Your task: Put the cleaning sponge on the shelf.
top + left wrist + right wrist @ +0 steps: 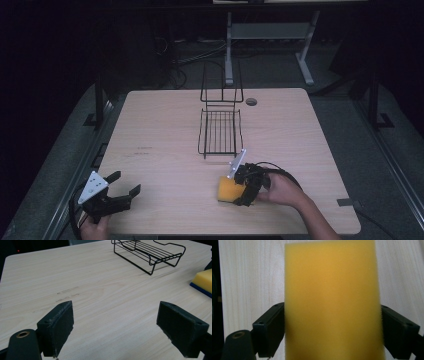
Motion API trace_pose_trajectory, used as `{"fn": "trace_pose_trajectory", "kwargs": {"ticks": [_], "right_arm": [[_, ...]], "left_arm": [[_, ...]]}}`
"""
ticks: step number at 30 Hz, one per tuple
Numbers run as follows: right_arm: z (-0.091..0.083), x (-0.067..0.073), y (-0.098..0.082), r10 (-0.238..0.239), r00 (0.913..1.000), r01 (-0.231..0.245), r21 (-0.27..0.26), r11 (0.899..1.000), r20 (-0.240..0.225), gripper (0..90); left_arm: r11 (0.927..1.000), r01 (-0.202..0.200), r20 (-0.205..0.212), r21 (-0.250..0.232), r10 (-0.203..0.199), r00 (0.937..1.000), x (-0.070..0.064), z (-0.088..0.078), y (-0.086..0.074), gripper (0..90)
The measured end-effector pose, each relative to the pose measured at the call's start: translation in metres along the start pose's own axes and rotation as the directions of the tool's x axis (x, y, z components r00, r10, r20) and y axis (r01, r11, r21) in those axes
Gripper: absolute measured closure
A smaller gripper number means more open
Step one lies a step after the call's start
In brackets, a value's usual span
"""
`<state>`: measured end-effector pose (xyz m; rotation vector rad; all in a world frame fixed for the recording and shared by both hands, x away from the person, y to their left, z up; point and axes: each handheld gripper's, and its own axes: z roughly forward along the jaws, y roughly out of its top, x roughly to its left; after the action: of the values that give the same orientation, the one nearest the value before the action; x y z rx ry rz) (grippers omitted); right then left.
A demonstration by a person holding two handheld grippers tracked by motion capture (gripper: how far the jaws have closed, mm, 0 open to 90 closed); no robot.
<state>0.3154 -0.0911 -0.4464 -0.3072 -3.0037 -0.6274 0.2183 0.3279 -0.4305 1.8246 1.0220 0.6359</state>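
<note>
The right tongs (239, 192) have both jaws against the sides of a yellow sponge (333, 302), so they seem to hold it, low over the table (165, 150) near its front edge. The left tongs (115, 327) stand wide and hold nothing, well apart at the front left corner. A black wire rack (220, 131) waits in the middle of the table. The sponge is soft, so I think a light squeeze could let it slip or turn.
</note>
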Motion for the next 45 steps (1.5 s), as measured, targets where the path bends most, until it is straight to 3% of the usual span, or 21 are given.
{"fn": "trace_pose_trajectory", "kwargs": {"ticks": [22,45], "right_arm": [[0.000,0.001,0.000,-0.022,0.9997,0.022,0.001,1.000,0.008,20.7],[-0.026,-0.006,0.015,-0.033,0.9992,0.033,-0.032,0.999,0.021,21.6]], "left_arm": [[1.0000,-0.002,-0.004,0.000,0.002,1.0000,0.000,-0.001,0.000,13.4],[1.0000,0.000,-0.003,-0.006,0.000,1.0000,0.001,-0.002,0.000,13.4]]}}
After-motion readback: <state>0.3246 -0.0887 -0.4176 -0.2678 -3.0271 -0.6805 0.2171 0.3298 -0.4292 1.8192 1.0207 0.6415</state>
